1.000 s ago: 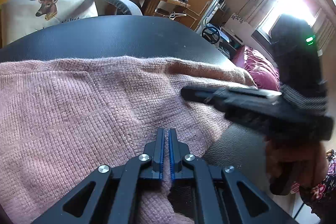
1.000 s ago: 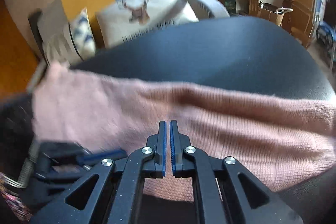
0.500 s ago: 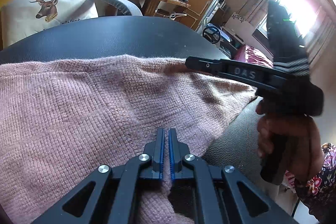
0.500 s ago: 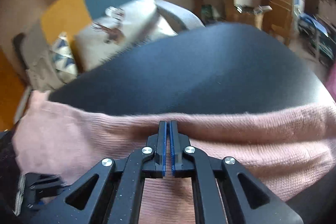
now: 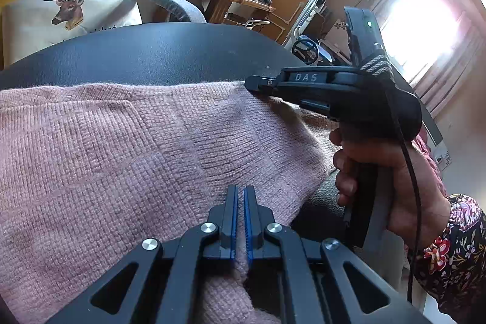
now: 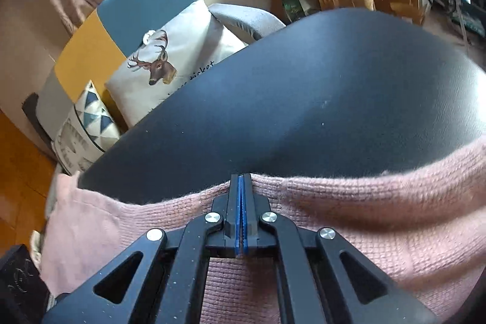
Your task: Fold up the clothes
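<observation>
Your right gripper (image 6: 242,187) is closed at the pink knit sweater's (image 5: 127,154) far edge; whether it pinches cloth is unclear. Your left gripper (image 5: 240,196), slightly parted, nips a fold near the sweater's right edge. Bare black table (image 6: 303,99) lies beyond.

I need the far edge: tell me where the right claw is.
In the left wrist view, the right claw sits right of centre at the pink sweater's far edge, beside the dark table.

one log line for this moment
left gripper: shut on pink knitted sweater | right gripper: shut at its far edge | dark tabletop
</observation>
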A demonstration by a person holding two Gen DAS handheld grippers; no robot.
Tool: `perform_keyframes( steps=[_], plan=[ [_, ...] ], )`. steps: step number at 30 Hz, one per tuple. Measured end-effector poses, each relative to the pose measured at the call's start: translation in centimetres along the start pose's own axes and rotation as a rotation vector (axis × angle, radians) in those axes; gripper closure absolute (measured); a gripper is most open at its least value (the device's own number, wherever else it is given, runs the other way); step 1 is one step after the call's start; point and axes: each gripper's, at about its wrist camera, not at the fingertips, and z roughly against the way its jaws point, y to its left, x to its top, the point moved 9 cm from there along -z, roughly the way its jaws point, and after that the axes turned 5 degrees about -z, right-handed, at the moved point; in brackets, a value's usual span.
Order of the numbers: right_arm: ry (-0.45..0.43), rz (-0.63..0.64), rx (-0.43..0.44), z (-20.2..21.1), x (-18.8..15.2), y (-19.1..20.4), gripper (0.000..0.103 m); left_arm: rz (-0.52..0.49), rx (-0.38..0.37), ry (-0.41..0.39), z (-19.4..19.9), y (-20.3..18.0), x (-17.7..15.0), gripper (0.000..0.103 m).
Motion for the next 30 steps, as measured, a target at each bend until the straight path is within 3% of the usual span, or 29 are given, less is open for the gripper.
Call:
perform_keyframes(
  steps=[3,4,5,7,9,11,14,17,25,27,30],
  plan=[
    [-0.022,0.12,-0.161,1.1,0.1,0.6,0.098,-0.007,0.008,-0.001,0.0,-0.1,0.1,0.099],
    [-0.033,0.129,-0.164,2.0,-0.1,0.8,0.098,-0.008,0.01,-0.001,0.0,-0.1,0.1,0.099],
    [-0.043,0.13,-0.148,2.8,-0.4,1.0,0.098,-0.008,0.009,0.0,0.0,-0.1,0.1,0.099],
    [-0.03,0.144,-0.069,4.9,-1.8,1.8,0.089,-0.007,0.008,0.0,0.0,0.0,0.1,0.099],
    [-0.026,0.185,-0.097,6.8,-3.5,1.0,0.083,-0.009,0.012,0.001,0.0,-0.1,0.1,0.099],
    [-0.022,0.2,-0.105,8.1,-4.7,-0.1,0.083,-0.015,0.018,0.001,0.1,-0.2,0.0,0.099],
    [-0.03,0.152,-0.035,9.9,-6.3,-0.8,0.083,-0.017,0.02,0.002,0.3,-0.4,-0.2,0.099],
    [-0.003,0.171,-0.027,9.6,-7.8,-0.7,0.083,-0.028,0.033,0.005,0.3,-0.7,-0.2,0.099],
    [0.002,0.098,-0.17,10.4,-7.8,-6.7,0.089,-0.034,0.042,0.005,0.3,-0.8,-0.1,0.099],
    [0.003,-0.014,-0.09,11.0,-7.1,-7.3,0.087,-0.035,0.043,0.005,0.3,-0.6,-0.1,0.099],
    [-0.008,-0.004,-0.049,10.3,-6.1,-6.7,0.086,-0.031,0.037,0.004,0.4,-0.5,-0.2,0.099]
  ],
)
